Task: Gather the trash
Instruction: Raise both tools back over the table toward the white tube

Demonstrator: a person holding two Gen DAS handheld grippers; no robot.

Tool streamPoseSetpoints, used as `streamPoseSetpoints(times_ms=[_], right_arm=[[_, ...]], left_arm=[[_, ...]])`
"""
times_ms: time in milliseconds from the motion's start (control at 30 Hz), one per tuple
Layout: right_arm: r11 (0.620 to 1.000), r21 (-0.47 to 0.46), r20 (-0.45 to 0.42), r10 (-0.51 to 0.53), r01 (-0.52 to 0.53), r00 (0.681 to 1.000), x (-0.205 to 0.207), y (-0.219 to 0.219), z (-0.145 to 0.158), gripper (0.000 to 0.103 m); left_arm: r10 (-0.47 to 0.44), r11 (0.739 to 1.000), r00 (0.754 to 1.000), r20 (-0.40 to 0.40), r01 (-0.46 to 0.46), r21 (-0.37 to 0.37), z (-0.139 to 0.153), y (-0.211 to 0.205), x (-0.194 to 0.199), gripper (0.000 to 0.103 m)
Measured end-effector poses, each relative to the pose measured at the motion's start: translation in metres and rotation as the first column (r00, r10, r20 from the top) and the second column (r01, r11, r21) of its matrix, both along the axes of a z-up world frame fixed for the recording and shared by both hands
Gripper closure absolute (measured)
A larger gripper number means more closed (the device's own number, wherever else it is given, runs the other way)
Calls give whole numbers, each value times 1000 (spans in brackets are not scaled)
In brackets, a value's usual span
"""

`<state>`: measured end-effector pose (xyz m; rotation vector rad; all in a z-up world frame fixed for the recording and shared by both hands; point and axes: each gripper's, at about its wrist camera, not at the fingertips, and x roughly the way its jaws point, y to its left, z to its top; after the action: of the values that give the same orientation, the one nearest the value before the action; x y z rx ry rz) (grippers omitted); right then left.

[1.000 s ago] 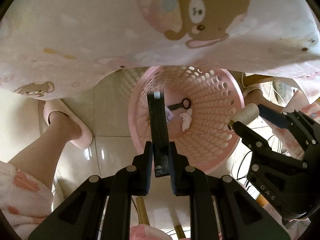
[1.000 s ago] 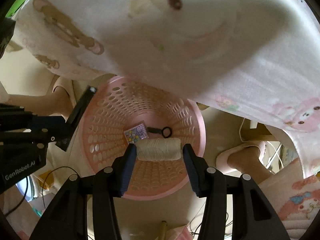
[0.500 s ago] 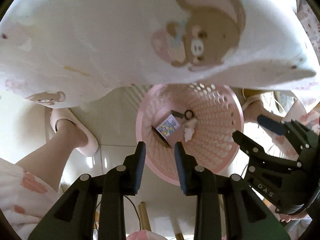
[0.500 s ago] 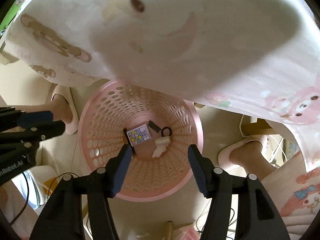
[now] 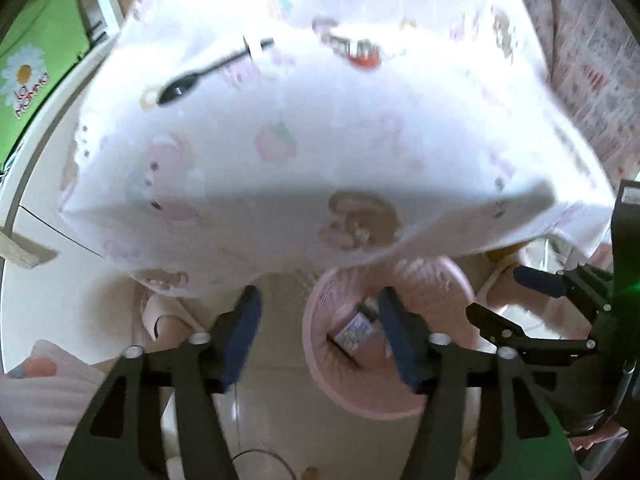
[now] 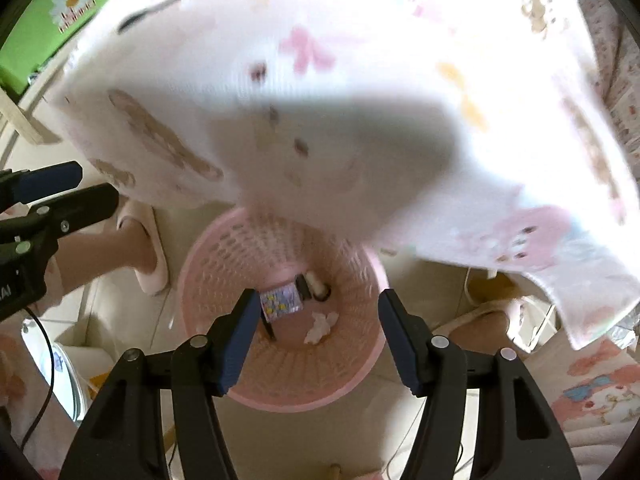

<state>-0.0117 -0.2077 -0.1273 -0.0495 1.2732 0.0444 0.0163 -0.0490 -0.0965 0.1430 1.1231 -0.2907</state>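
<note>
A pink perforated basket (image 6: 224, 264) stands on the floor below the table edge; it also shows in the left wrist view (image 5: 320, 364). Inside lie a patterned card (image 6: 280, 302), a crumpled white tissue (image 6: 320, 326), a white thread spool (image 6: 314, 280) and dark bits. My left gripper (image 5: 320, 336) is open and empty above the basket's left side. My right gripper (image 6: 316, 332) is open and empty over the basket. On the tablecloth (image 5: 320, 140) lie a black spoon-like object (image 5: 200, 76) and a red-and-white item (image 5: 356, 50).
The table with its cartoon-print cloth (image 6: 360, 100) overhangs the basket. The person's slippered feet (image 6: 144, 248) stand either side of it. A green box (image 5: 36, 64) stands at the far left. Cables (image 6: 44, 344) lie on the tiled floor.
Both grippers opened and dropped their loads, a dark strip and a thread spool, into the basket. Both have since risen and tilted up, so the tabletop now shows.
</note>
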Motion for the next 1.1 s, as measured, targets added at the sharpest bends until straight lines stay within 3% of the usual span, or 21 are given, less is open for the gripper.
streamPoseSetpoints(times_ms=[100, 200, 300, 400, 500, 633, 700, 867, 933, 1033, 1100], right_arm=[[1000, -10, 85, -11, 12, 996, -5, -2, 20, 39], [1000, -5, 181, -18, 19, 983, -10, -3, 42, 39], [1000, 7, 256, -1, -1, 967, -16, -2, 58, 39], [1000, -20, 326, 24, -18, 945, -23, 2, 72, 39], [1000, -20, 418, -6, 16, 909, -27, -4, 89, 39], [999, -3, 475, -45, 52, 879, -28, -13, 101, 35], [998, -9, 490, -52, 64, 870, -26, -17, 106, 35], [997, -19, 514, -53, 73, 856, -22, -17, 110, 33], [997, -23, 520, -50, 72, 853, -20, -19, 113, 31], [997, -21, 531, -57, 80, 846, -20, -22, 116, 29], [996, -13, 535, -70, 91, 842, -19, -26, 118, 29]], left_arm=[[24, 1000, 997, 78, -23, -19, 16, 6, -3, 26], [11, 1000, 990, 143, -11, -4, 28, 6, -6, 25], [-27, 999, 987, 161, 34, -36, 34, 4, -8, 25], [-1, 1000, 978, 210, 6, -23, 40, 4, -10, 25], [36, 999, 953, 302, -35, -9, 49, 9, -15, 25], [43, 999, 909, 415, -34, -30, 61, 10, -19, 25], [44, 999, 904, 426, -26, -47, 63, 11, -17, 24], [71, 989, 927, 369, -15, -150, 58, 18, -11, 23], [80, 991, 921, 381, -32, -130, 59, 19, -12, 23], [109, 991, 913, 393, -67, -120, 61, 23, -10, 5], [138, 986, 914, 382, -91, -140, 65, 31, -6, 1]])
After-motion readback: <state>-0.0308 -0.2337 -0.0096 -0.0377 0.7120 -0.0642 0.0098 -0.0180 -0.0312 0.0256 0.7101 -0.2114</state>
